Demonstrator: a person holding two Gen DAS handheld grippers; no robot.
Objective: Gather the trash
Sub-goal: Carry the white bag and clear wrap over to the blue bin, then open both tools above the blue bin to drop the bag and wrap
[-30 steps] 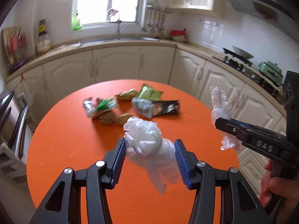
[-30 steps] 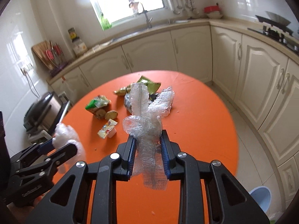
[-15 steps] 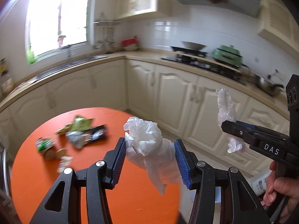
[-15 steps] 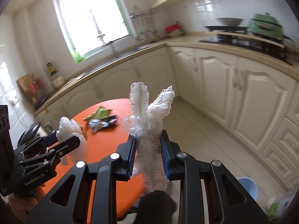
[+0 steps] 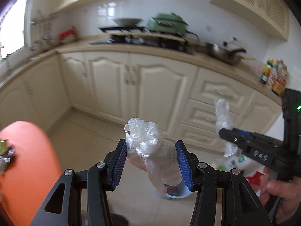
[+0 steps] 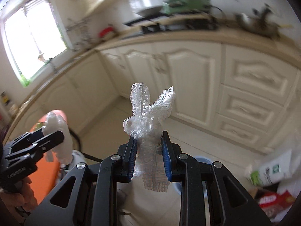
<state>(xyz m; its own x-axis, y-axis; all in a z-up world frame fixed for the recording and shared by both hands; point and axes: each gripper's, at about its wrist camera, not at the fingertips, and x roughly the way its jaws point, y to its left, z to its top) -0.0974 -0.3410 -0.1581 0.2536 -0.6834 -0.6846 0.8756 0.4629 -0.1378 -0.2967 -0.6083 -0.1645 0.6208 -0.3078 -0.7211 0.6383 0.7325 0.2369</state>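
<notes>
Both tongs carry plastic trash over the kitchen floor.
Left tongs (image 5: 151,157) clench a crumpled clear glove (image 5: 150,146); right tongs (image 6: 148,154) pinch a crinkled plastic wrap (image 6: 148,116). The orange tabletop's (image 5: 28,162) edge lies left; a blue bin (image 5: 176,191) sits on the floor below.

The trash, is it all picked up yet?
Not yet. The left gripper holds a crumpled plastic glove, the right gripper a clear wrap. Both hang above the floor near a blue bin. Wrappers remain on the orange table.
</notes>
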